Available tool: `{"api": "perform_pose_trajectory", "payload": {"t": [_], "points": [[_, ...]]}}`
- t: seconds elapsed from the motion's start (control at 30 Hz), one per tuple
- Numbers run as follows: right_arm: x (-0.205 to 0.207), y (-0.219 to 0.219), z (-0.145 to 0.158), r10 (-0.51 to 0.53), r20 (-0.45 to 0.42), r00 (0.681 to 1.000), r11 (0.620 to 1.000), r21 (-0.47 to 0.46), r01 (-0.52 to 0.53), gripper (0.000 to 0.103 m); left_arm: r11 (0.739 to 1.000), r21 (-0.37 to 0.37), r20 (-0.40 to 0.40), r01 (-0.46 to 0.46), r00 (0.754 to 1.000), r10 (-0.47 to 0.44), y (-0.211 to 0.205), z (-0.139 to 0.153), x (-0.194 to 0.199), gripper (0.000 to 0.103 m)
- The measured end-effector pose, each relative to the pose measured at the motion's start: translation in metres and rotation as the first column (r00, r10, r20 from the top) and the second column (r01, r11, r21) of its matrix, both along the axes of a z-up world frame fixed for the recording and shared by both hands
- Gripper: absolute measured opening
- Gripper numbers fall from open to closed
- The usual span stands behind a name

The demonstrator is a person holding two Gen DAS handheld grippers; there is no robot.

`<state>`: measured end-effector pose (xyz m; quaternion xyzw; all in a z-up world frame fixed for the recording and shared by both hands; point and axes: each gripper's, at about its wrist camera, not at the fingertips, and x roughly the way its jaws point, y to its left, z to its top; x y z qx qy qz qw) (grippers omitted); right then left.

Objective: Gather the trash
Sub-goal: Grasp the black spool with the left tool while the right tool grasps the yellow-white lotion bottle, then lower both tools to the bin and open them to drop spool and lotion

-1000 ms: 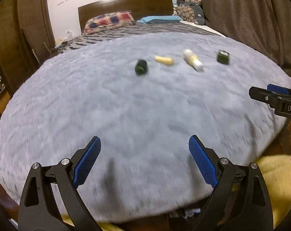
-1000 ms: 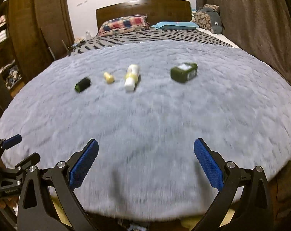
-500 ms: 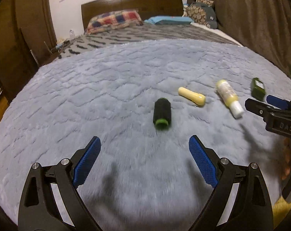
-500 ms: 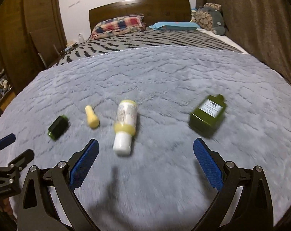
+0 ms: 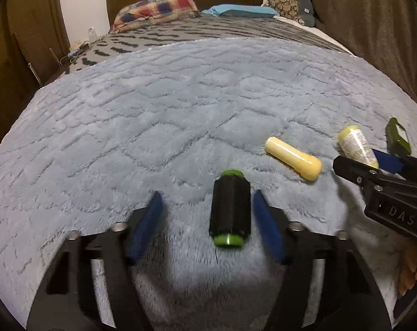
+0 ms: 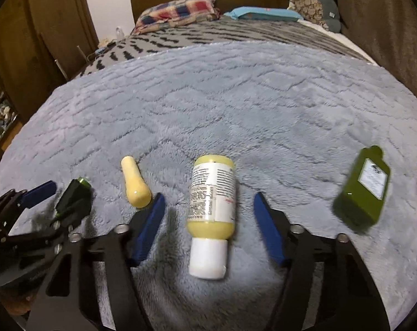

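Observation:
A black spool with green ends [image 5: 229, 212] lies on the fluffy grey blanket [image 5: 180, 104] between the blue pads of my left gripper [image 5: 207, 193]. Its jaws are closing; the right pad is near the spool and the left pad stands apart. In the right wrist view a yellow bottle with a white cap [image 6: 212, 201] lies cap towards me between the pads of my right gripper [image 6: 209, 194]. Those jaws are closing too, with a gap on both sides. A pale yellow tube [image 5: 292, 160] [image 6: 135, 184] lies between the two items. A flat green bottle [image 6: 362, 187] lies further right.
The blanket [image 6: 236, 96] covers the foot of a bed with a patterned cover, pillows [image 5: 156, 9] and a dark headboard. A brown curtain [image 5: 373, 27] hangs along the right side. Wooden wardrobe doors [image 6: 43, 41] stand at the left.
Both grippers have moved forward over the blanket, each up to its item. Both pairs of jaws have narrowed from wide open to roughly half, now around the spool and the yellow bottle.

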<state>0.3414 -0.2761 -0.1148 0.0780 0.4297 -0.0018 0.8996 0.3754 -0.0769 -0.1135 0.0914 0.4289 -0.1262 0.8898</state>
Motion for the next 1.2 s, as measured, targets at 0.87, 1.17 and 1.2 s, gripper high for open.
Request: {"api": "perform_pose_trajectory", "payload": {"t": [0.87, 1.17, 1.2], "points": [[-0.16, -0.01, 0.054, 0.047, 0.154, 0.987, 0.999, -0.018, -0.045, 0.032, 0.995, -0.099, 0.08, 0.032, 0.996, -0.025, 0.02, 0.049, -0.141, 0.025], [-0.267, -0.004, 0.067, 0.083, 0.244, 0.966, 0.997, -0.024, -0.079, 0.032, 0.988, -0.119, 0.167, 0.096, 0.983, -0.075, 0.024, 0.059, -0.246, 0.025], [-0.272, -0.004, 0.065, 0.083, 0.244, 0.966, 0.997, -0.02, -0.081, 0.032, 0.987, -0.117, 0.17, 0.106, 0.982, -0.086, 0.024, 0.057, -0.255, 0.025]]}}
